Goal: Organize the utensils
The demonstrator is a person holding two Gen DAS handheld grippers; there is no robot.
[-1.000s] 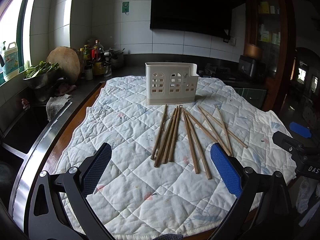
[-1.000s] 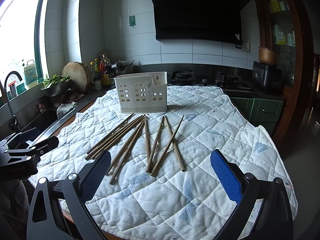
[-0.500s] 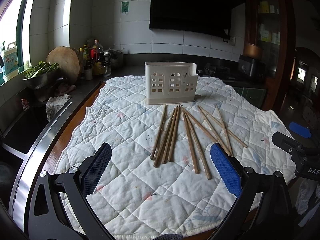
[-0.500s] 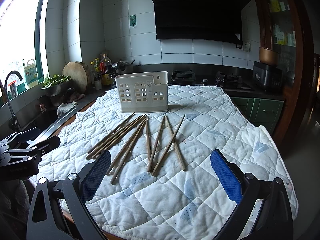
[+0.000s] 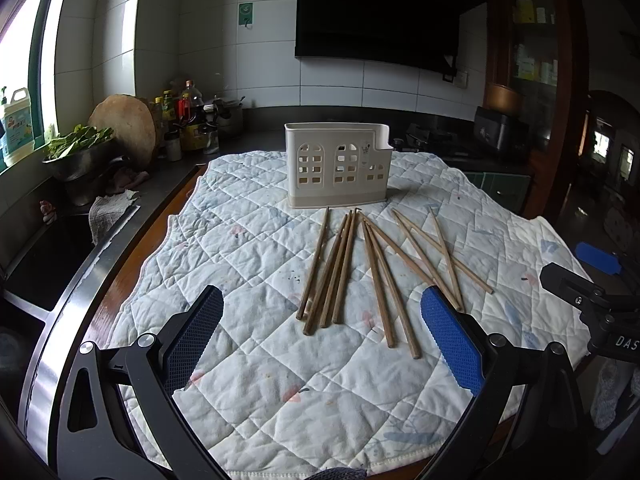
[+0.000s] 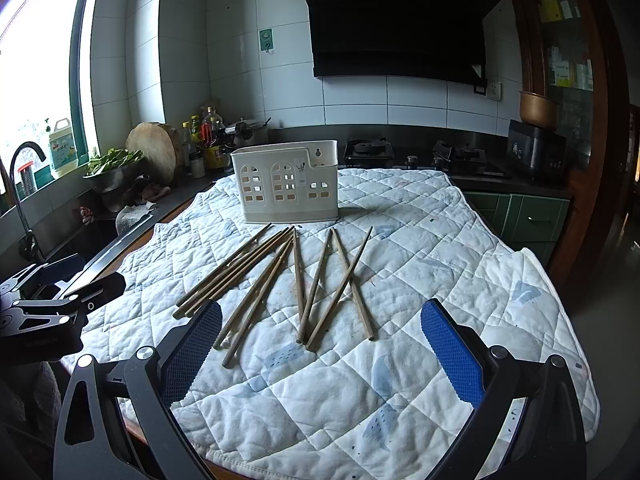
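- Left gripper (image 5: 320,344): spread wide, holding nothing.
- Right gripper (image 6: 320,346): spread wide, holding nothing.
- Chopsticks (image 5: 372,264): scattered on the quilted cloth (image 5: 248,248), just in front of the upright white holder (image 5: 336,168).

wooden chopsticks (image 5: 362,270) flat (fanned), cream holder (image 5: 337,165) upright

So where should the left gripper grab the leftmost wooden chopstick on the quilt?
Grip the leftmost wooden chopstick near its thicker near end, coming straight down with the open left gripper, fingers straddling the shaft; that end lies flat and slightly apart from the neighbouring sticks.
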